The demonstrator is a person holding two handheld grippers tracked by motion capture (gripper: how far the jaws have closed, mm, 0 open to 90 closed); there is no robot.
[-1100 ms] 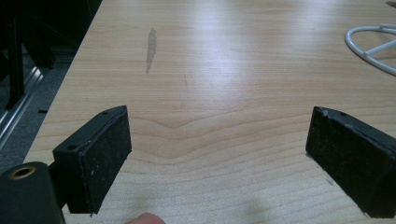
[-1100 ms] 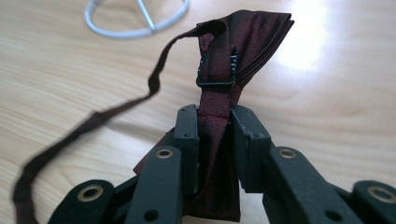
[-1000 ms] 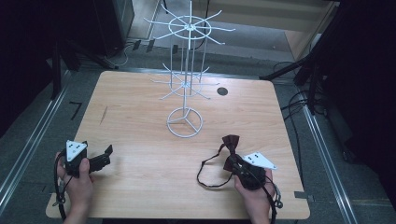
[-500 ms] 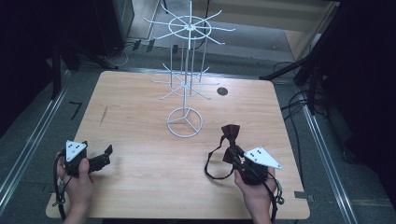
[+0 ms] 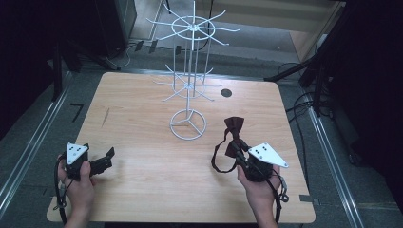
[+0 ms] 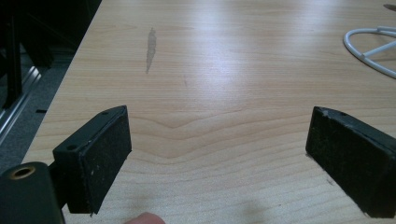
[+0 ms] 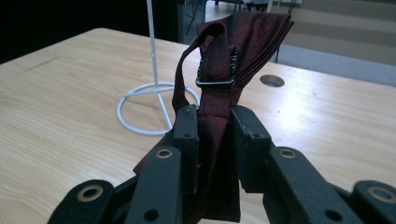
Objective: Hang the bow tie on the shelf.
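Note:
A dark red bow tie (image 5: pixel 233 127) with a black strap hangs from my right gripper (image 5: pixel 236 145) at the table's right front. In the right gripper view the right gripper (image 7: pixel 215 114) is shut on the bow tie (image 7: pixel 238 37), its band pinched between both pads and the bow standing up above them. The strap's loop (image 5: pixel 218 160) droops to the left of the hand. My left gripper (image 5: pixel 107 158) rests low at the left front, held by a hand. In the left gripper view the left gripper (image 6: pixel 219 116) stands open over bare wood, nothing between its pads.
A white wire display rack (image 5: pixel 189 71) with two tiers of spokes stands mid-table on a ring base (image 5: pixel 188 124), just left of the bow tie. A round cable hole (image 5: pixel 226 93) lies behind it. Floor cables run past the wooden table (image 5: pixel 142 194) on the right.
My right gripper has risen with the bow tie, lifting the bow and most of the strap off the table. The left gripper has stayed put.

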